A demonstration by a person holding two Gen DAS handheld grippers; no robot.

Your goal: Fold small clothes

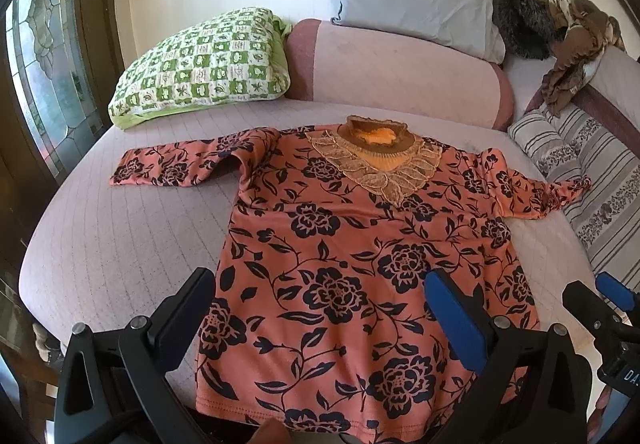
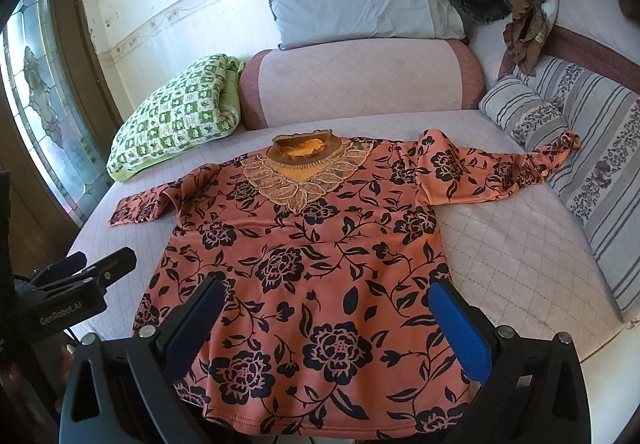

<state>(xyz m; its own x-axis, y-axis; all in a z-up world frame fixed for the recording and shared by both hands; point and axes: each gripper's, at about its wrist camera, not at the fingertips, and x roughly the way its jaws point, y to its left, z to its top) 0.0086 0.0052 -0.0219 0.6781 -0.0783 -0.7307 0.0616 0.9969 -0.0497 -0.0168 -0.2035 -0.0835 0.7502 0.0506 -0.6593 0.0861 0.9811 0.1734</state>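
One orange floral blouse (image 1: 360, 264) — flat, unfolded

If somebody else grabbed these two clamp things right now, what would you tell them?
Left gripper: open, empty, above the hem.
Right gripper: open, empty, above the hem too.
The orange floral top lies face up and spread out on the bed, collar toward the pillows, both sleeves out sideways; one sleeve end rests on the striped cushion.
Done: laid out only.
Left: sleeves in, then fold the body.
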